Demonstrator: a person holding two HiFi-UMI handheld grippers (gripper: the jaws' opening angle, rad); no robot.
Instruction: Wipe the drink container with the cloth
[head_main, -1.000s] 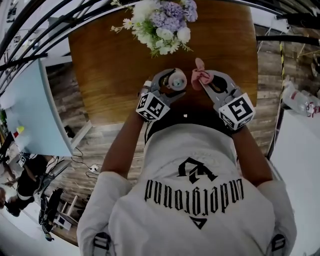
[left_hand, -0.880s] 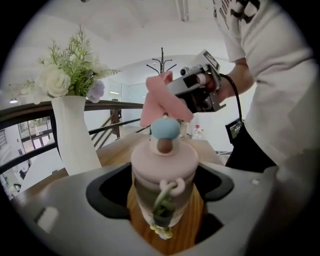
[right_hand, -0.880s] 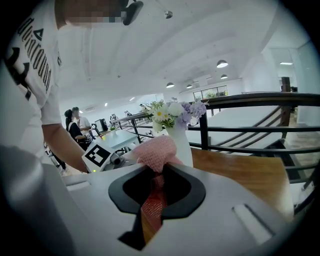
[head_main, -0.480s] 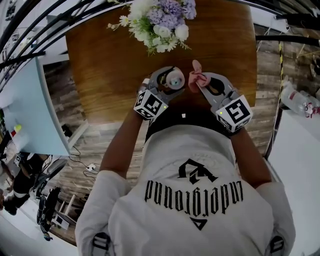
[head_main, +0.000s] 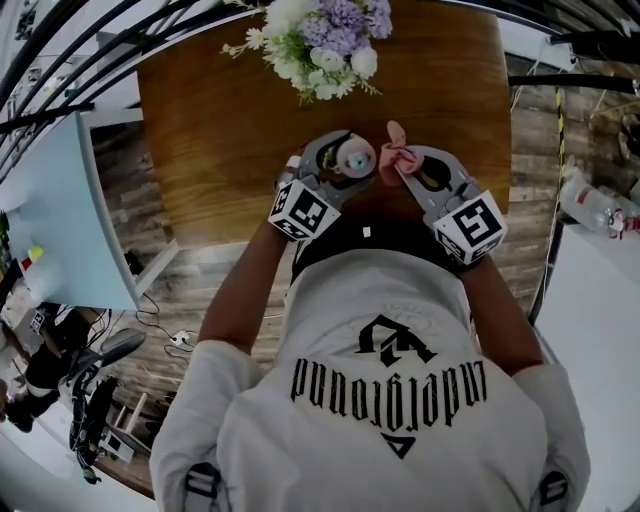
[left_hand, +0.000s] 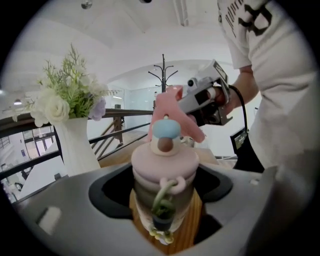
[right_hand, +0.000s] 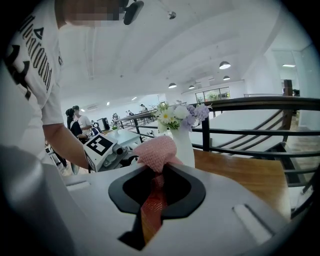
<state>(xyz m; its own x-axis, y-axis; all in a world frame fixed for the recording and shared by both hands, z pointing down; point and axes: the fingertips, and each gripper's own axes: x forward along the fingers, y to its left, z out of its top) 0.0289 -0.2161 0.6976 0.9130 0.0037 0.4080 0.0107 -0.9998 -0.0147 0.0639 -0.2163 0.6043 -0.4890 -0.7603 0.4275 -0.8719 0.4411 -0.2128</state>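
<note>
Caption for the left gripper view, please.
Left gripper, jaws just closed, grips a pink-lidded bottle; the right gripper holds a pink cloth behind its cap; flower vase at left.

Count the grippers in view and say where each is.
2. The left gripper, whose jaws have just been closing, holds the drink container over the near edge of the table; the right gripper, beside it, pinches the pink cloth. None seems hidden.

White vase (left_hand: 75, 145) of pale flowers (head_main: 325, 45) on wooden table (head_main: 220, 150), black railing (right_hand: 250, 105) beyond
</note>
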